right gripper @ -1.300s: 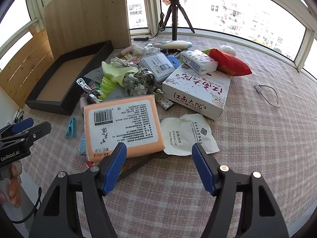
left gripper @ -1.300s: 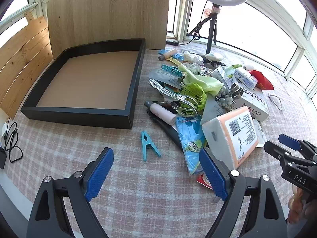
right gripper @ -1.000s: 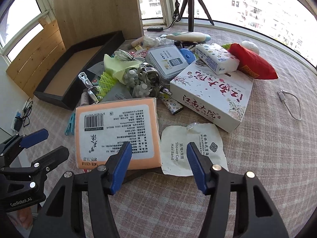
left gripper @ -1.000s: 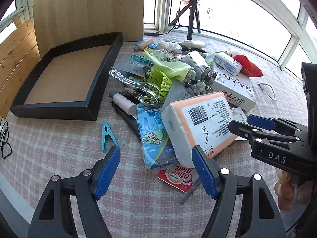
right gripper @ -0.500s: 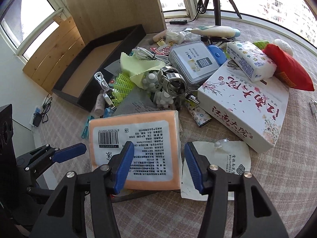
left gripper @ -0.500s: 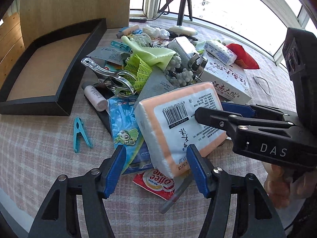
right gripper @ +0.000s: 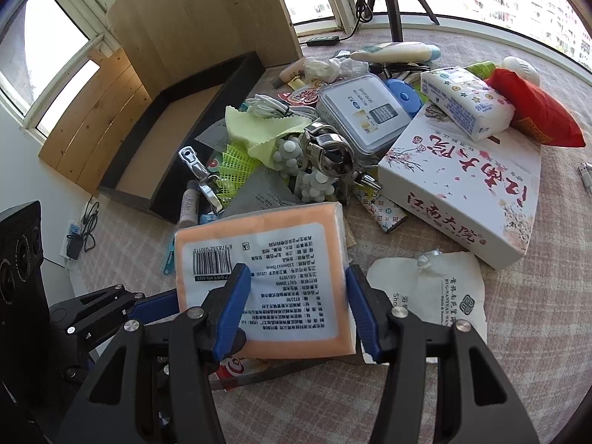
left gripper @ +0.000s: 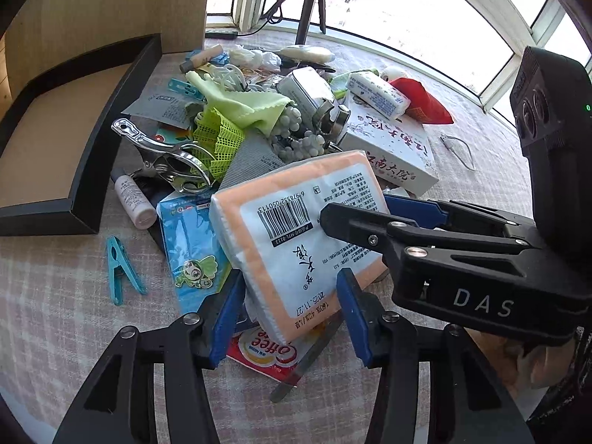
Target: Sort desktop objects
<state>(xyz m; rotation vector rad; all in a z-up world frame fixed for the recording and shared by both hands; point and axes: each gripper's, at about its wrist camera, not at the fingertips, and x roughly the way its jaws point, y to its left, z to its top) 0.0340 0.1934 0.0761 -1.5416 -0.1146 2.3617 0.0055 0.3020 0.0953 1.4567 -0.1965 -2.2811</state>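
An orange tissue pack [left gripper: 296,229] with a white barcode label lies tilted on top of a heap of desk clutter. My left gripper [left gripper: 292,314] is open, its blue pads on either side of the pack's near corner. My right gripper [right gripper: 299,310] is open too, one pad over the label and one at the pack's [right gripper: 266,273] right edge. It also shows in the left wrist view [left gripper: 384,211], reaching in from the right. I cannot tell whether any pad touches the pack. A black tray [left gripper: 122,85] with a bare brown floor sits at the far left.
The heap holds a white flowered box [right gripper: 466,192], a tin [right gripper: 362,114], a red pouch [right gripper: 536,111], a green cloth [left gripper: 240,103], a metal clip [left gripper: 166,155], a small bottle [left gripper: 133,203] and a blue card [left gripper: 188,251]. A blue peg [left gripper: 118,270] lies apart. A wooden board [right gripper: 199,18] stands behind the tray.
Both grippers have moved in on the orange tissue pack and narrowed around it, the left from the near side and the right from the right. The pack now fills the space between both pairs of pads.
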